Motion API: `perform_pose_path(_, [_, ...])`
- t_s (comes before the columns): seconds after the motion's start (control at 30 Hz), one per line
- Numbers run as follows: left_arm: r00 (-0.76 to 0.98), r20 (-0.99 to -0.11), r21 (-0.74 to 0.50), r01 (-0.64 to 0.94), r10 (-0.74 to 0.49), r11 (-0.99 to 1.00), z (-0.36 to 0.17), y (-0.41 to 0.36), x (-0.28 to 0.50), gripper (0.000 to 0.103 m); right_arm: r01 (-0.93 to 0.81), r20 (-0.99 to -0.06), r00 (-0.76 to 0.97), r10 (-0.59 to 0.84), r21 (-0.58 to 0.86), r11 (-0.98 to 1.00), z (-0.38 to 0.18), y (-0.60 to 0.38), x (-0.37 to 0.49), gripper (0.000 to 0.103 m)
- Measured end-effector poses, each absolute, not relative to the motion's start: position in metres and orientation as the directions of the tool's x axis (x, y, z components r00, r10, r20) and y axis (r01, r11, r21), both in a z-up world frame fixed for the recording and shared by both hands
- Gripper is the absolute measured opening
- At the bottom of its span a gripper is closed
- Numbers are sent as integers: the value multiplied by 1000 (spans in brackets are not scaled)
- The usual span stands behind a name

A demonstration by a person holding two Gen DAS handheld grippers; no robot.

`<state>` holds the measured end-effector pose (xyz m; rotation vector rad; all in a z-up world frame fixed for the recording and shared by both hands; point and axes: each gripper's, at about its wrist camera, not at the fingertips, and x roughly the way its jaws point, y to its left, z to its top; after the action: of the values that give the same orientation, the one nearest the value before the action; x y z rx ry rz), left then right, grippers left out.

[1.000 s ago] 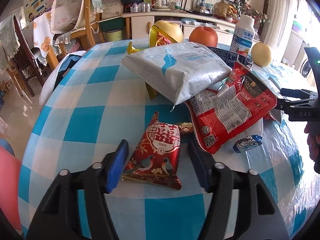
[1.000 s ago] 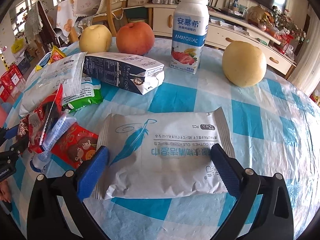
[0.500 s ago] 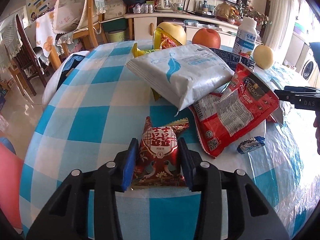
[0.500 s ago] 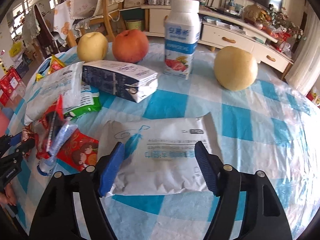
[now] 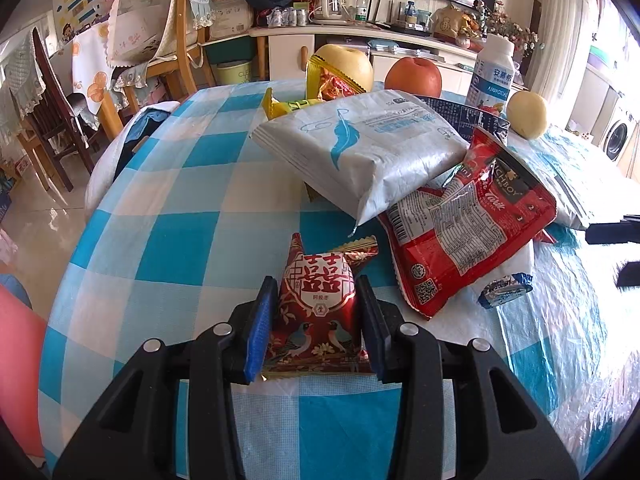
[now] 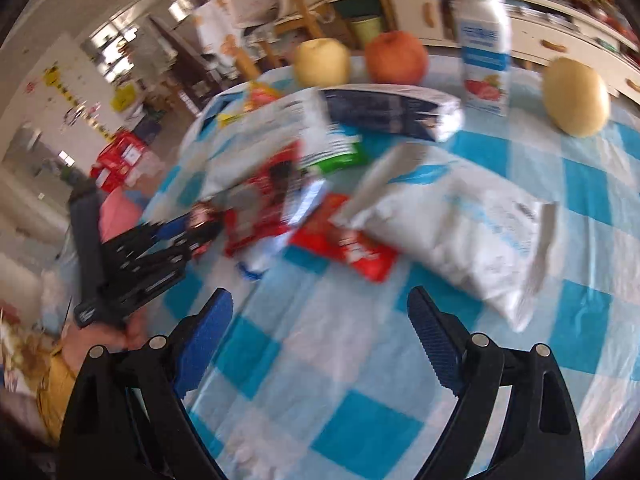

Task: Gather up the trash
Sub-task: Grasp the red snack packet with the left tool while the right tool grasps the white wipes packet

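We had the left hand-held gripper (image 5: 316, 320) closed narrow on the small red foil snack packet printed with two birds (image 5: 316, 312), its blue pads pressing both sides while the packet lay on the near part of the blue-and-white checked surface (image 5: 192, 240). To do this pick well, we judged the lift should go straight up and slowly, since the crinkly foil could slip between the pads, and the packet's far corner sat just beside the big red snack bag (image 5: 464, 232), which might drag along. That bag rested under a white wipes pack with a blue feather (image 5: 360, 148). The left hand-held gripper pointed low and nearly level across the surface. Our right hand-held gripper (image 6: 320, 340) hung above the surface with its jaws wide and nothing between them, tilted, its view blurred, another white wipes pack (image 6: 472, 232) lying beyond it to the right.
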<state>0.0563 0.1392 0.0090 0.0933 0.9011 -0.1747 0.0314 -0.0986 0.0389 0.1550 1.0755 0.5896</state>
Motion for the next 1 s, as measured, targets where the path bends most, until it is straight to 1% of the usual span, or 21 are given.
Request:
perform_pose_path(0.07, [608,-786,7,190,-112,982,9,139,56,42,-479,-787,405,466,252,841,57,-78,15,87])
perform_pose_path(0.13, [607,-786,4,191,-115,982,9,140,56,42,-486,-780,508,365,91,869,69,-77,9,89])
perform_pose_path(0.17, [607,-786,4,191,-115,982,9,139,56,42,-472,-773,548,320,30,881,70,-82,12,92])
perform_pose_path(0.2, [607,-786,4,191,-115,982,9,139,56,42,-463,-772,566,291,-5,887,68,-89,16,94])
perform_pose_path(0.27, [607,-786,6,192,-114,981,9,139,56,42,-472,-799,545,252,-44,880,53,-103,32,94])
perform_pose_path(0.37, [607,-787,7,192,-113,981,9,139,56,42,-530,-832,524,181,-152,834,27,-109,42,94])
perform_pose_path(0.43, [607,-787,4,192,-115,981,9,139,56,42,-556,-842,519,149,-200,806,17,-114,50,94])
perform_pose_path(0.57, [607,-787,10,192,-111,981,9,139,57,42,-572,-849,505,154,-196,797,3,-123,71,95])
perform_pose_path(0.73, [606,-787,4,194,-116,981,9,139,57,43,-599,-851,469,236,-110,794,-4,-133,102,97])
perform_pose_path(0.8, [603,-787,-7,201,-130,979,9,139,57,47,-607,-851,454,264,-79,790,-7,-134,112,98])
perform_pose_path(0.87, [600,-788,-8,210,-135,978,8,138,57,49,-608,-848,446,287,-52,792,-8,-135,117,98])
perform_pose_path(0.97, [600,-787,-19,210,-144,978,8,139,57,49,-591,-839,445,312,-13,807,-10,-140,116,98])
perform_pose_path(1.0, [600,-786,-24,209,-148,978,9,140,57,49,-582,-838,441,321,5,813,-11,-143,117,96])
